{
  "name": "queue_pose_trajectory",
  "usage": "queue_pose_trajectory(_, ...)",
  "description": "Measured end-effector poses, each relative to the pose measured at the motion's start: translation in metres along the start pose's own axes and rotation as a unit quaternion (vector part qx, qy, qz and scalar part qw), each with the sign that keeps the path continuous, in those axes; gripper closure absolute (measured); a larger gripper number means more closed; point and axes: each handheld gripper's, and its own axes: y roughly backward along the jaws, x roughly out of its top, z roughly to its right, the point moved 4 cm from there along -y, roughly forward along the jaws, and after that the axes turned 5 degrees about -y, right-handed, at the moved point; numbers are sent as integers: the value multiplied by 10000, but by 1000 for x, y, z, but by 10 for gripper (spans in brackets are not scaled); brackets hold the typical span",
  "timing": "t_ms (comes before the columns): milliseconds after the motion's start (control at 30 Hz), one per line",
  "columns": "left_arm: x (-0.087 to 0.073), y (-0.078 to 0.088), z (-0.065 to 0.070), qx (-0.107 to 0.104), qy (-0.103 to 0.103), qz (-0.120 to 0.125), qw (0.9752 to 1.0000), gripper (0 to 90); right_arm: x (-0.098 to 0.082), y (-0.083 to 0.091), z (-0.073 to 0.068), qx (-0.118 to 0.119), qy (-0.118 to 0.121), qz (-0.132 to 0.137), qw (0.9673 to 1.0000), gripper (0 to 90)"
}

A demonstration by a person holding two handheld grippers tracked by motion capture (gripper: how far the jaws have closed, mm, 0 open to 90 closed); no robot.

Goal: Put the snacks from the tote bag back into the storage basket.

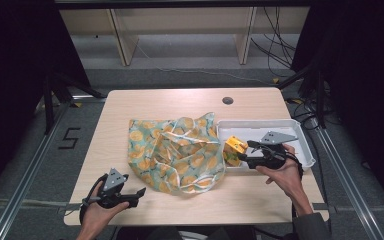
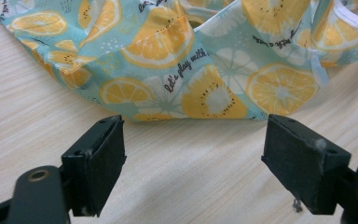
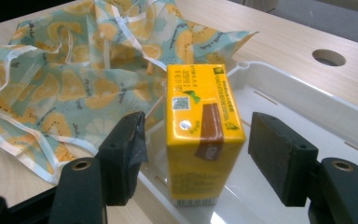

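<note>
Carton: we see the yellow drink carton (image 3: 202, 135) standing upright inside the white tray (image 1: 300, 131), at the end nearest the bag, likely set there for easy reach.
Right gripper: our right gripper (image 1: 243, 151) has its jaws on either side of the carton with gaps showing, pads off it, so it holds nothing.
Bag: the orange-print cloth bag (image 1: 172, 152) lies crumpled just beside the tray, its mouth toward the carton, seemingly ready for packing.
Left gripper: our left gripper (image 2: 193, 163) rests wide open and empty on the table (image 1: 130, 107), near the bag's far edge from the tray, probably waiting to hold the cloth.
</note>
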Motion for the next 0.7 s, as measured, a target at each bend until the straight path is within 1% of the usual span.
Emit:
queue_pose_trajectory(33, 0, 0, 0, -7, -13, 2, 10000, 202, 0, 3, 2, -29, 65, 59, 10000, 379)
queue_pose_trajectory(67, 0, 0, -1, 0, -32, 9, 10000, 202, 0, 5, 1, -18, -13, 146, 9999, 402)
queue_pose_trajectory(100, 0, -1, 0, -2, 89, 48, 9999, 202, -1, 8, 1, -61, -8, 187, 9998, 430)
queue_pose_trajectory(133, 1, -1, 0, 2, 81, 56, 10000, 202, -1, 11, 2, -62, 76, 231, 9997, 480)
queue_pose_trajectory(167, 1, -1, 0, 29, 45, 45, 10000, 202, -2, 13, 0, -15, 64, 175, 9998, 529)
queue_pose_trajectory(200, 0, 0, 0, 9, -8, 9, 10000, 202, -4, 15, -1, 13, 32, 149, 9999, 583)
queue_pose_trajectory(233, 0, 0, 1, -2, 28, 33, 10000, 202, -4, 17, 1, 57, 95, 141, 9998, 656)
queue_pose_trajectory(267, 0, 0, 0, 1, 12, 9, 10000, 202, -6, 18, -1, 91, 74, 174, 9998, 706)
queue_pose_trajectory(300, 1, 0, 0, 31, -19, 41, 10000, 202, -6, 19, -2, 65, 99, 218, 9997, 759)
queue_pose_trajectory(333, 1, 0, 0, 17, -30, 47, 10000, 202, -6, 20, -1, 124, 252, 173, 9995, 810)
queue_pose_trajectory(367, 0, -1, 0, 32, 25, 11, 10000, 202, -6, 20, -2, 138, 293, 221, 9992, 862)
queue_pose_trajectory(400, -1, 0, -1, -10, -28, -93, 10000, 202, -7, 20, -4, 140, 312, 266, 9991, 897)
queue_pose_trajectory(433, -1, -1, 0, 15, 62, 16, 10000, 202, -8, 21, -6, 219, 263, 162, 9993, 900)
queue_pose_trajectory(467, 0, 0, -1, 26, -51, -33, 10000, 202, -7, 19, -5, 181, 416, 242, 9987, 900)
queue_pose_trajectory(500, 1, -2, 1, 17, 138, 75, 9999, 202, -7, 18, -6, 180, 464, 230, 9985, 900)
queue_pose_trajectory(533, 1, -2, 1, 17, 138, 75, 9999, 202, -7, 18, -6, 180, 464, 230, 9985, 900)
queue_pose_trajectory(567, 0, -1, 0, 11, -50, -13, 10000, 202, -9, 16, -10, 222, 394, 118, 9989, 900)
queue_pose_trajectory(600, 0, -1, 0, 11, -50, -13, 10000, 202, -9, 14, -13, 261, 326, 111, 9991, 900)
queue_pose_trajectory(633, 0, -1, 0, 7, -27, -15, 10000, 202, -8, 12, -12, 226, 478, 126, 9985, 900)
queue_pose_trajectory(667, 1, 0, 0, 13, -57, -7, 10000, 202, -8, 11, -14, 255, 516, 90, 9983, 900)
queue_pose_trajectory(700, 1, -1, 0, 16, -74, -10, 10000, 202, -8, 9, -15, 240, 518, 144, 9983, 900)
